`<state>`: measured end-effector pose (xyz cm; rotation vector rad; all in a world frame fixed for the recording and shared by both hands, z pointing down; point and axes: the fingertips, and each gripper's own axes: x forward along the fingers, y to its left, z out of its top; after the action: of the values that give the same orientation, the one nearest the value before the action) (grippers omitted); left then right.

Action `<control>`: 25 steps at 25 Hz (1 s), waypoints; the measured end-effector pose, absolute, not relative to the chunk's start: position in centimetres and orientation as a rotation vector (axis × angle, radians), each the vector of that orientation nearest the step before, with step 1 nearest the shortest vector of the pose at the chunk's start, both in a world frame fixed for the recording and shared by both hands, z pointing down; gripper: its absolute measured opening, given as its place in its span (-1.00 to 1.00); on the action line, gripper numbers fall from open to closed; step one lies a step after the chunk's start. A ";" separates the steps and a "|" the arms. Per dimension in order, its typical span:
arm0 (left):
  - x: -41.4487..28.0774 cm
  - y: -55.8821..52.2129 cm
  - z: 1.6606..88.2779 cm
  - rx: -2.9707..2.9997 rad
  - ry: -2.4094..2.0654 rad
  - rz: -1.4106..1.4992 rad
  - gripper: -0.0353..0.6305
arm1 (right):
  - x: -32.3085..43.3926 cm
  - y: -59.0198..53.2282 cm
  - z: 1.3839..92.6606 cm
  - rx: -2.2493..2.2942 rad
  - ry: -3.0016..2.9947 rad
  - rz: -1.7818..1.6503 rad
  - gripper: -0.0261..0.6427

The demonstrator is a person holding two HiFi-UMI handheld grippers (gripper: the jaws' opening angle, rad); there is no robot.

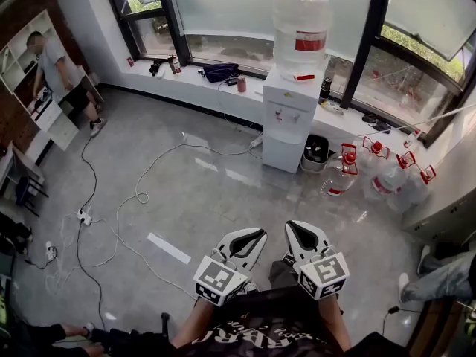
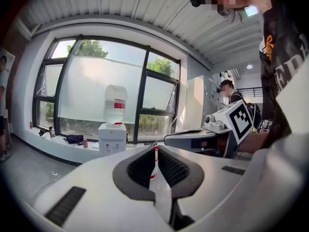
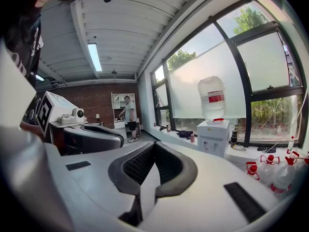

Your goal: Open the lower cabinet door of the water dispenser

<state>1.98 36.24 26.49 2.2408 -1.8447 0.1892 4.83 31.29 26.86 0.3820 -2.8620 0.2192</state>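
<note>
The white water dispenser [image 1: 288, 117] stands against the window ledge across the room, with a large bottle [image 1: 300, 28] on top. Its lower cabinet door [image 1: 282, 153] is closed. The dispenser [image 2: 112, 138] looks small and distant in the left gripper view, and it [image 3: 213, 137] stands right of centre in the right gripper view. Both grippers are held close to my body, far from it. My left gripper [image 1: 260, 234] [image 2: 155, 151] has a narrow gap between its tips and holds nothing. My right gripper [image 1: 291, 227] [image 3: 154, 145] is shut and empty.
Cables [image 1: 141, 199] and a power strip [image 1: 84, 217] lie on the grey floor at the left. A black bin [image 1: 316, 153] and several spare bottles [image 1: 387, 171] stand right of the dispenser. One person [image 1: 63, 76] stands by shelves at far left; another's legs [image 1: 442, 277] show at right.
</note>
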 end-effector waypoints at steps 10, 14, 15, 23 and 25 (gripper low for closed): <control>1.3 26.6 25.3 2.250 -1.858 0.223 -0.81 | 4.6 21.9 25.9 0.369 -2.868 0.220 -0.89; 1.5 22.0 24.2 2.259 -1.877 0.244 -0.81 | 4.8 17.4 24.7 0.360 -2.888 0.235 -0.89; 1.6 20.9 24.1 2.256 -1.881 0.251 -0.81 | 5.0 16.3 24.6 0.359 -2.891 0.241 -0.89; 2.6 14.7 25.1 2.195 -1.919 0.313 -0.81 | 7.3 10.4 26.7 0.335 -2.892 0.299 -0.89; 2.9 14.0 25.4 2.175 -1.924 0.315 -0.81 | 7.8 9.6 27.1 0.334 -2.893 0.319 -0.89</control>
<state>2.87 13.95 25.42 2.1750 -1.9235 0.3146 7.84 9.62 27.14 0.3343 -2.8931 0.3193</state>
